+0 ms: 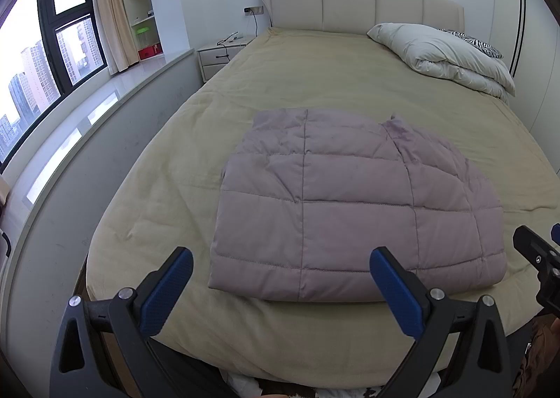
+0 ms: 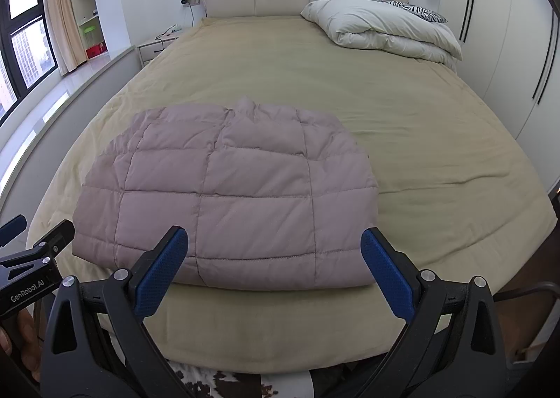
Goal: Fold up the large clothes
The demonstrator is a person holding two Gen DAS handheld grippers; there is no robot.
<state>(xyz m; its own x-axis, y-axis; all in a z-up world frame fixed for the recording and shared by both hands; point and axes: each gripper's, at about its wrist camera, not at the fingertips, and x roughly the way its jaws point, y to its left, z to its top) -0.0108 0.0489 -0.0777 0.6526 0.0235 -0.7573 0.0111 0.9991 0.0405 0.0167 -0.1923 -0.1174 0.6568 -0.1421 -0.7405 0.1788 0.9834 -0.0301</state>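
Observation:
A mauve quilted puffer garment lies folded into a thick rectangle near the foot of the bed; it also shows in the right wrist view. My left gripper is open and empty, held just short of the garment's near edge. My right gripper is open and empty, also at the near edge. Each gripper shows at the side of the other's view: the right gripper and the left gripper.
A white folded duvet and a zebra pillow lie at the bed's head on the right. A nightstand, window ledge and shelves stand to the left. Wardrobe doors line the right wall.

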